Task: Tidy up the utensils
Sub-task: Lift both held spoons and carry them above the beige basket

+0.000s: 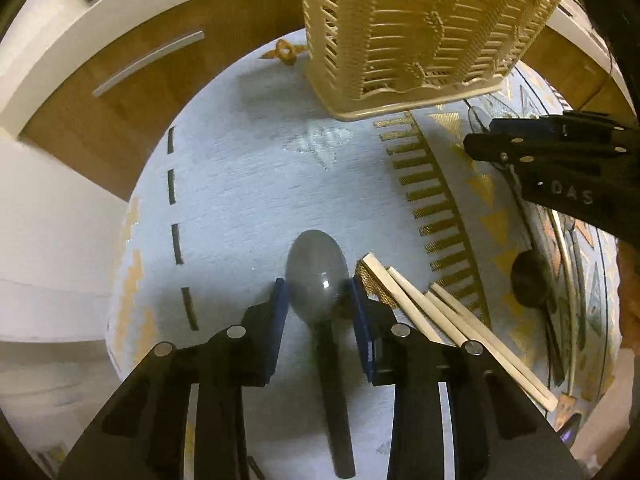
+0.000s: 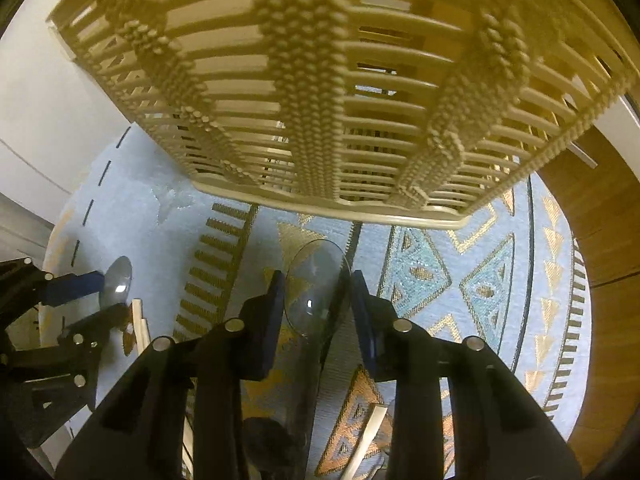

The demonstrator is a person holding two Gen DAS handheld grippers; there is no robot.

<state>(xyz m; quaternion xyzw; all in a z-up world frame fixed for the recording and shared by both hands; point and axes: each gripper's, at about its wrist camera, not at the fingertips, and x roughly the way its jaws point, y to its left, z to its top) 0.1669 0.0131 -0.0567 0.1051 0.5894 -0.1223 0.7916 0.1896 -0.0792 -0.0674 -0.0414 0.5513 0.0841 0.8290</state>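
My left gripper is shut on a grey plastic spoon; its blue pads press the bowl's sides, its dark handle runs back between the fingers. It also shows in the right wrist view. My right gripper is shut on a clear plastic spoon, held above the patterned cloth. It appears at the right edge of the left wrist view. A beige slatted utensil basket stands ahead, close above the right gripper.
Several pale wooden chopsticks lie on the blue-and-gold patterned cloth right of the left gripper. A dark spoon lies further right. Wooden cabinets with a metal handle stand behind.
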